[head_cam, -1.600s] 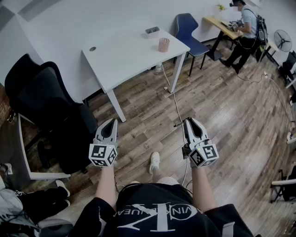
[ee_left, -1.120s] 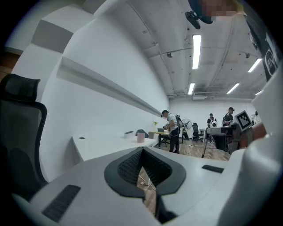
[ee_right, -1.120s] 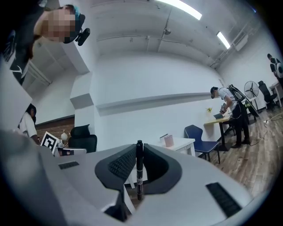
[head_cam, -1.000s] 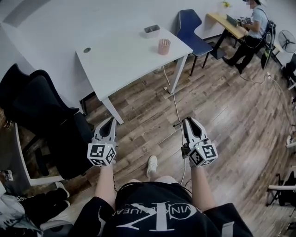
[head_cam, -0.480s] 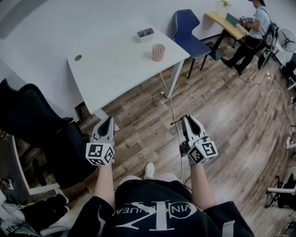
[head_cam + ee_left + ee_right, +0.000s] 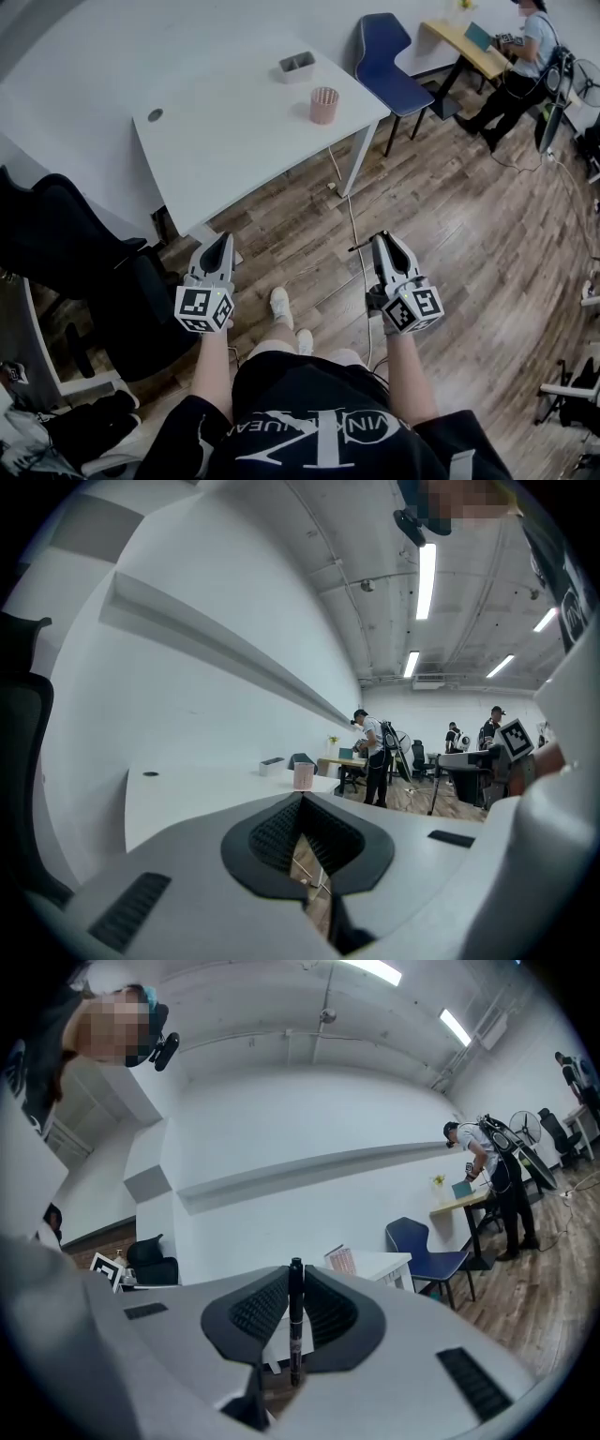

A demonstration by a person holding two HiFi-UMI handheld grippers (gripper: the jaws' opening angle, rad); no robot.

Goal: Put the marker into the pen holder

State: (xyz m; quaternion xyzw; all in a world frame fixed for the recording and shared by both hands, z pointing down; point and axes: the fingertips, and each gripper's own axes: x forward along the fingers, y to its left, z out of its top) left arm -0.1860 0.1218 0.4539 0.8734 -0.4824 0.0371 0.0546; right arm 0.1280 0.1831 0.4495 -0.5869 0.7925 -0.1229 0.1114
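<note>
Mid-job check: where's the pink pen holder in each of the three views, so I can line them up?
Head view: pen holder at top centre, near the right end of the white table.
Left gripper view: pen holder at centre, just above the jaw tips, on the table's far end.
Right gripper view: pen holder just right of the clamped marker, on the table.
Shared landmark: the white table.

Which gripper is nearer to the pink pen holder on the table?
Right. The right gripper is short of the pen holder, slightly to its right; the left gripper is farther off to its left.
</note>
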